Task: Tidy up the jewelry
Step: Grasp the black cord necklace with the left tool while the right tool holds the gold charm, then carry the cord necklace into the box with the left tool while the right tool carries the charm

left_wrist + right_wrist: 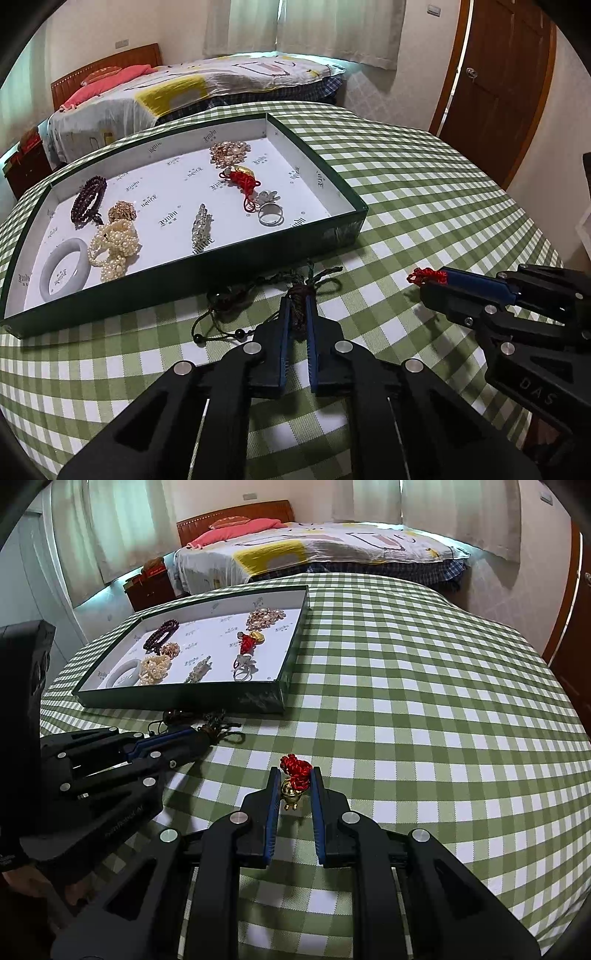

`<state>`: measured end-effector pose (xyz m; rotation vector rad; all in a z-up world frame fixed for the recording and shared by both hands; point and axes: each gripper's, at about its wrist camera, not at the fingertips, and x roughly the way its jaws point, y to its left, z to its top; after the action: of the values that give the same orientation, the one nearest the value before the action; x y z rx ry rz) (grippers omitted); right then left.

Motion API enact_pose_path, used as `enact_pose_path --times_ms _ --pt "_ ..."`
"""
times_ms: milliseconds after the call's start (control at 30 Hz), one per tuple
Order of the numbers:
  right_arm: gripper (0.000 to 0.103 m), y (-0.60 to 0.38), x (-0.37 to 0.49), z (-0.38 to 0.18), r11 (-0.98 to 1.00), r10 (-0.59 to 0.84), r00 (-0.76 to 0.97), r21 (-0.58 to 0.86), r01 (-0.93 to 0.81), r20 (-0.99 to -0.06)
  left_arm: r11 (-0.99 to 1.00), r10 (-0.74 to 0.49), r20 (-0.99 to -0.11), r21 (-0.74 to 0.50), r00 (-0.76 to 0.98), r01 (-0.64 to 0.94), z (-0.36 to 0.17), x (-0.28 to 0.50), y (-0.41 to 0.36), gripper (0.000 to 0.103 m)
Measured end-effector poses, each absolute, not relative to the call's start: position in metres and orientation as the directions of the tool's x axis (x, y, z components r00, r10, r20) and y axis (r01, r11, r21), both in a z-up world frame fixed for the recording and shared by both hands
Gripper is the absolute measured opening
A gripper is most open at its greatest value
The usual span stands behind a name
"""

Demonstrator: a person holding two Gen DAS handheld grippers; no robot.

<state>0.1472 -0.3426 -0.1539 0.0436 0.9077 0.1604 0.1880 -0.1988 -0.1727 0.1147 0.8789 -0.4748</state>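
Table w/ green-white check cloth [406, 177], bedroom behind: bed [192, 85] far, curtains, wood door [498, 85] far right. Green tray [207, 273] far left on cloth, holds pearl bracelet [114, 247], white bangle [64, 269], dark bead bracelet [88, 199], ring [270, 214], brooches. Left gripper [297, 306] clamped on dark cord necklace [236, 299], just near side of tray. Right gripper [294, 781] clamped on red-knot gold charm [293, 781], mid-cloth, right of the left one. Tray's near wall sits betw. both & the tray floor.
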Motion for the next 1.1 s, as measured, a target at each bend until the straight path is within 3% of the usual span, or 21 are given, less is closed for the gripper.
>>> enact_pose_path --times_ms 800,1100 --pt "0.016 -0.302 0.138 -0.122 0.984 0.142 0.644 0.036 -0.175 -0.752 0.916 -0.333 -0.696 -0.081 0.636 0.392 -0.131 0.166 -0.155 0.007" --pt "0.016 -0.278 0.153 -0.088 0.977 0.171 0.699 0.029 -0.21 -0.694 0.927 -0.337 -0.635 -0.097 0.695 0.361 -0.096 0.173 -0.129 0.007"
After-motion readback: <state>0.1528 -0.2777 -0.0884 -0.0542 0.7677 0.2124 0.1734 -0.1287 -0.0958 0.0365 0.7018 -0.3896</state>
